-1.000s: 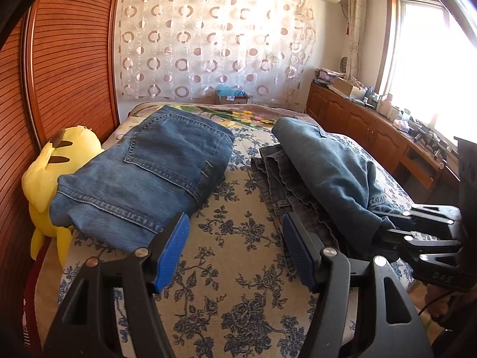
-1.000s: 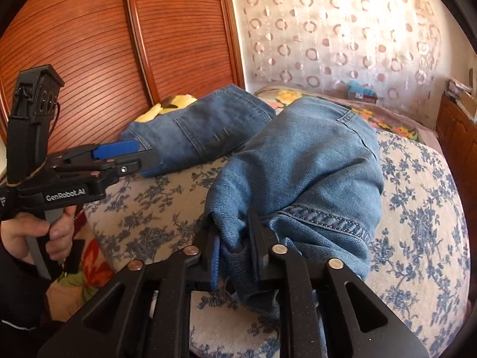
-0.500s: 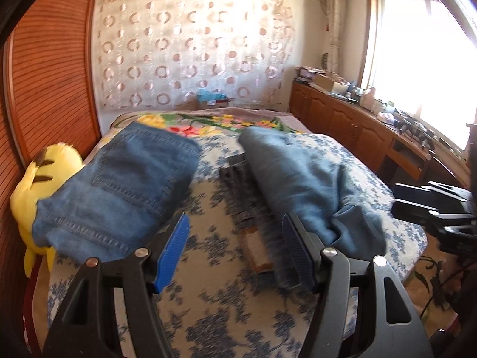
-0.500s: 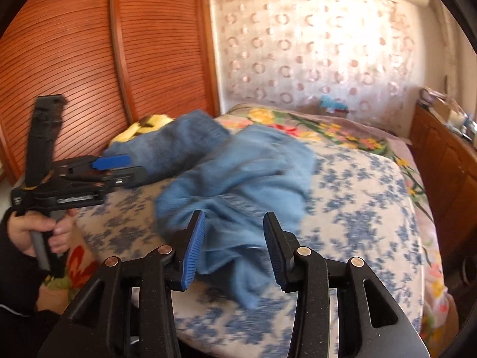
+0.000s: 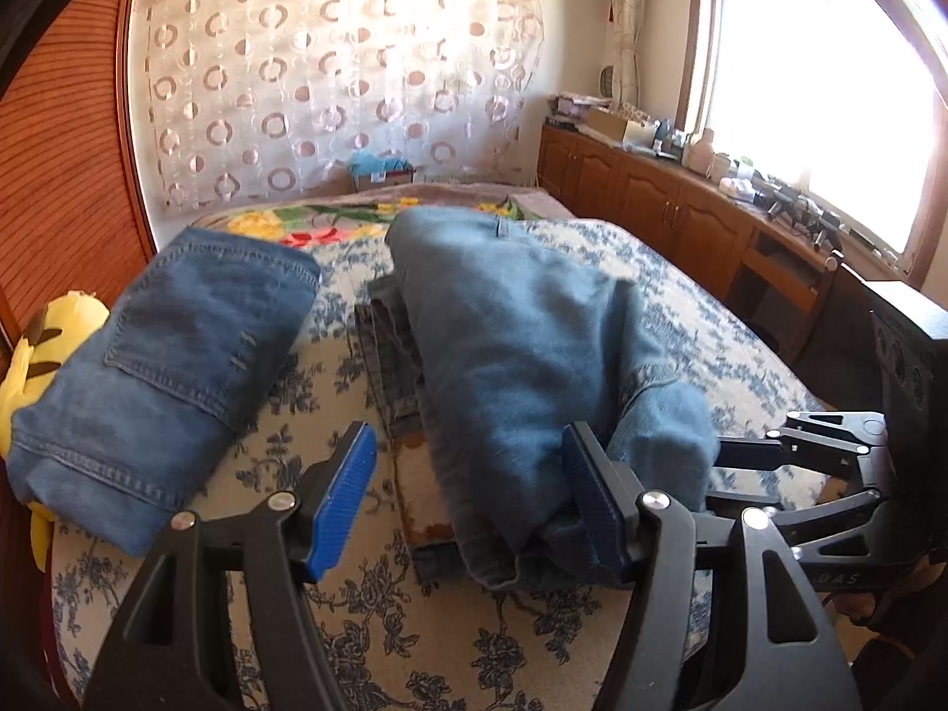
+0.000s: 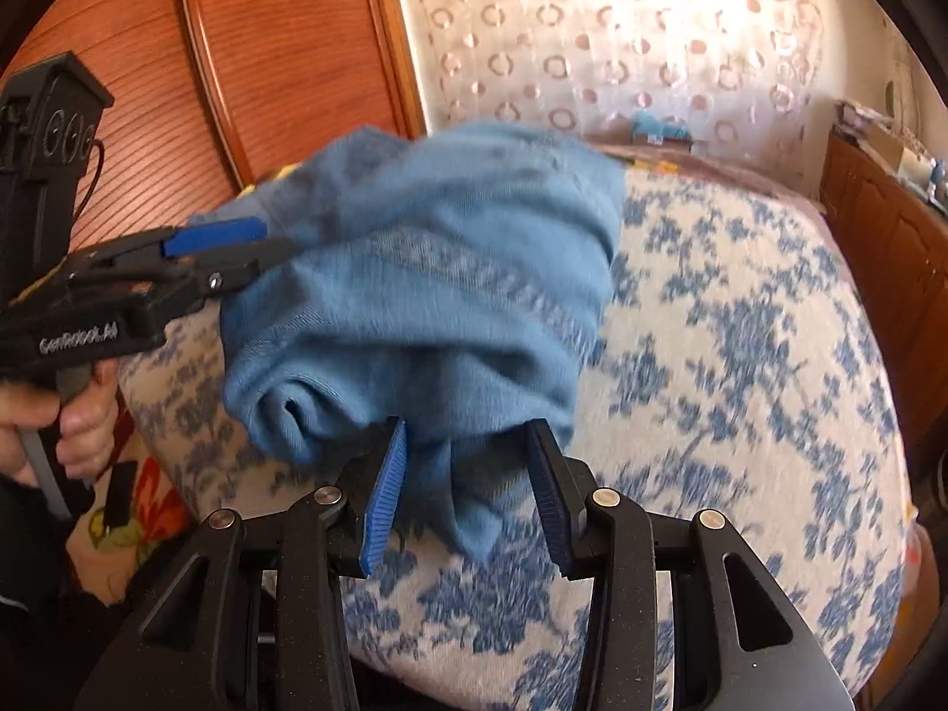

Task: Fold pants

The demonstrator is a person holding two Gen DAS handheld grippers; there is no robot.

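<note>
Item: light-blue jeans (image 5: 521, 355), lying lengthwise on the bed (image 6: 740, 355), bunched and rumpled at the near end, partly overlying a darker pair (image 5: 385, 349) to their left. A folded pair (image 5: 172, 349) is sitting at the far left of the bed, resting against a yellow plush (image 5: 41, 349). Right gripper (image 6: 468, 492): jaws standing partly apart, nothing pinched; a loose tongue of the jeans' near edge is hanging between the pads without either pad appearing to press on it. Left gripper (image 5: 468, 497): jaws standing wide, holding nothing; its right pad is sitting just beside, possibly brushing, the jeans' near left edge, and its left pad is hovering over bare bedspread. In the right wrist view the left gripper is showing at the left, held in a hand (image 6: 65, 420), tips next to the bunched cloth. Risks: the near end is lying in a wad, so a pinch here is likely catching several layers or only a loose fold, giving a crooked crease; the dark pair underneath is likely getting dragged along if a jaw is digging too low; the jeans' near end is lying close to the bed edge, so an uneven pull is likely sliding it off. The right wrist view is blurring, so exact pad contact is not being confirmed.
</note>
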